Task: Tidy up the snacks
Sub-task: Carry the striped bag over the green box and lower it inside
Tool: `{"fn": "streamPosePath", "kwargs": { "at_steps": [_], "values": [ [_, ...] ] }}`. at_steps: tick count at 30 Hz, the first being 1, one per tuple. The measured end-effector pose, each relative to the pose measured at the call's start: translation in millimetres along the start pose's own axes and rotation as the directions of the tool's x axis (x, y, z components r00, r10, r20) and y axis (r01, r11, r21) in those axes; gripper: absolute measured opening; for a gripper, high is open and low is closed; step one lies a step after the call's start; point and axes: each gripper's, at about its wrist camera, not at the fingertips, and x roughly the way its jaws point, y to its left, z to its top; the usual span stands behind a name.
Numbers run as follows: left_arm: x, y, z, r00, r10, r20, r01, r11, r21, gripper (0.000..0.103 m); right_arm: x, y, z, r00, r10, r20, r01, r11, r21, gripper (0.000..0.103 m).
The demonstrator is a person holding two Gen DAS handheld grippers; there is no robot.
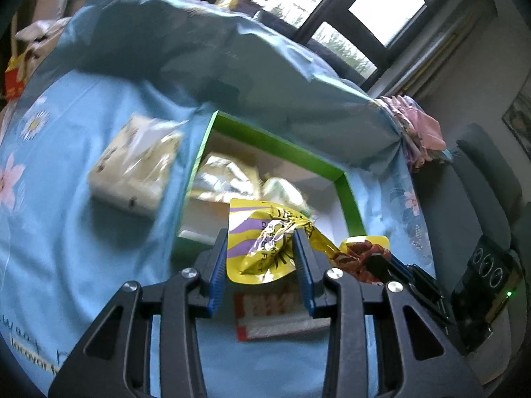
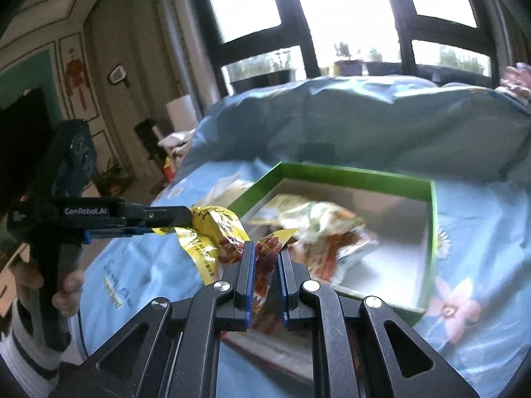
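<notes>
Left gripper (image 1: 260,255): your jaws are closed most of the way onto the yellow snack pouch (image 1: 265,242), pinching its crumpled foil end; the pads dent the film, so the grip looks firm.
Right gripper (image 2: 265,262): your jaws are all but fully closed, with only the thin film of the pouch's other end, the part printed with red pieces, between them.
Where the pouch is: you hold it stretched between both grippers, in the air just in front of the green box (image 2: 431,232) and over the blue floral bed sheet (image 1: 83,232).
How it will handle: I judge it light, soft and crinkly. The glossy film is slippery and creases rather than resists, so it will sag or twist if one end lets go.
Where to hold: keep to the flat sealed edges; squeezing the filled middle could crush the contents.
Under the pouch: a red-and-white packet (image 1: 275,311) lies flat on the sheet.
In the box: pale snack bags (image 2: 318,229) already lie inside, though blur hides what they are.
Further left: a wrapped tissue pack (image 1: 136,165) rests on the sheet beside the box.
</notes>
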Motion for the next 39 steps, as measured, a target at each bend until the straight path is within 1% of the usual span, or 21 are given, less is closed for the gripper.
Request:
{"fn": "streamPosePath", "kwargs": {
  "at_steps": [3, 5, 9, 12, 16, 19, 21, 28, 31, 35, 39],
  "values": [
    [11.6, -14.6, 12.7, 1.0, -0.008, 0.017, 0.007, 0.999, 0.043, 0.036, -1.8, -12.8, 9.8, 0.999, -0.038, 0.018, 0.038, 0.999, 0.004, 0.014],
    [20.8, -18.6, 19.8, 1.0, -0.02, 0.021, 0.019, 0.998, 0.053, 0.036, -0.3, -20.8, 16.3, 0.998, -0.063, 0.026, 0.063, 0.998, 0.006, 0.014],
    [44.5, -17.0, 28.7, 0.999, -0.038, 0.007, 0.038, 0.998, 0.048, 0.036, 9.5, -36.5, 24.4, 0.995, -0.099, 0.023, 0.099, 0.995, 0.01, 0.014],
    [61.6, -12.8, 31.8, 0.999, -0.032, -0.009, 0.033, 0.999, 0.035, 0.036, 20.8, -45.4, 23.5, 0.993, -0.121, 0.002, 0.121, 0.993, 0.017, 0.014],
    [74.8, -5.7, 29.6, 0.999, -0.021, -0.032, 0.022, 1.0, 0.02, 0.036, 35.9, -54.7, 18.4, 0.99, -0.138, -0.029, 0.139, 0.99, 0.029, 0.014],
    [80.5, -0.8, 29.1, 0.999, -0.017, -0.044, 0.017, 1.0, 0.003, 0.036, 44.1, -56.4, 14.2, 0.987, -0.15, -0.048, 0.152, 0.988, 0.023, 0.014],
    [84.3, 0.3, 28.4, 0.999, -0.002, -0.052, 0.002, 1.0, 0.003, 0.036, 47.5, -55.6, 12.8, 0.987, -0.153, -0.057, 0.155, 0.988, 0.017, 0.014],
    [91.2, 2.8, 26.4, 0.997, 0.009, -0.077, -0.009, 1.0, -0.008, 0.036, 51.8, -57.8, 9.6, 0.983, -0.163, -0.079, 0.165, 0.986, 0.018, 0.014],
    [94.2, 3.0, 25.4, 0.996, 0.022, -0.084, -0.023, 1.0, -0.007, 0.038, 55.5, -58.8, 8.6, 0.982, -0.168, -0.088, 0.17, 0.985, 0.017, 0.014],
    [101.4, 7.2, 23.9, 0.994, 0.033, -0.102, -0.035, 0.999, -0.019, 0.043, 62.0, -57.8, 5.7, 0.978, -0.183, -0.101, 0.184, 0.983, 0.003, 0.014],
    [103.8, 4.3, 23.1, 0.993, 0.05, -0.102, -0.051, 0.999, -0.005, 0.044, 63.5, -59.1, 4.4, 0.976, -0.191, -0.108, 0.192, 0.981, 0.002, 0.014]
  ]
}}
